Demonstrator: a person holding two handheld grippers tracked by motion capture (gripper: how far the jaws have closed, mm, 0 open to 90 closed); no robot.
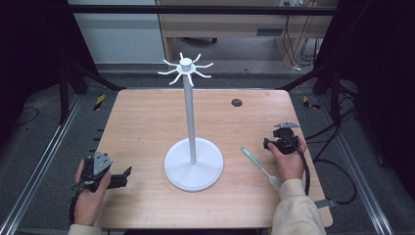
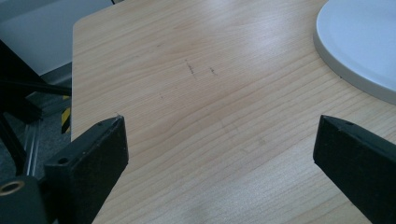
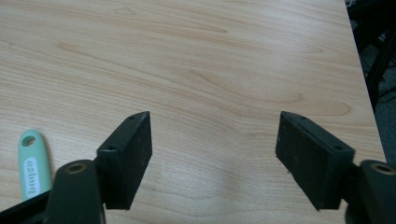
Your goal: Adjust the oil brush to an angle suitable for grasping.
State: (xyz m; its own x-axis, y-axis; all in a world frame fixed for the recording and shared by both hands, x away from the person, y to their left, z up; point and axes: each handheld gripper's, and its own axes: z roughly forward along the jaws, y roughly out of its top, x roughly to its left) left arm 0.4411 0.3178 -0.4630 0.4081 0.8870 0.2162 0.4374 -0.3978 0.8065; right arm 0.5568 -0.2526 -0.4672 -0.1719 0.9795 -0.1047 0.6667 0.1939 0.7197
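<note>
A white stand (image 1: 191,122) with a round base (image 1: 194,166) and hook arms at its top rises from the middle of the wooden table (image 1: 147,117). Right of the base lies a utensil (image 1: 258,165) with a pale green handle and white head. Its green handle end (image 3: 33,168) appears at the lower left of the right gripper view. My right gripper (image 1: 270,143) is held by a hand near the table's right side, just past the utensil, open and empty (image 3: 212,149). My left gripper (image 1: 126,172) rests at the front left, open over bare wood (image 2: 219,144), with the base rim (image 2: 359,51) at its right.
A small dark round grommet (image 1: 237,102) sits in the table near its far right. Black frame posts stand on both sides. Cables lie on the floor to the right. A wooden desk stands behind the table.
</note>
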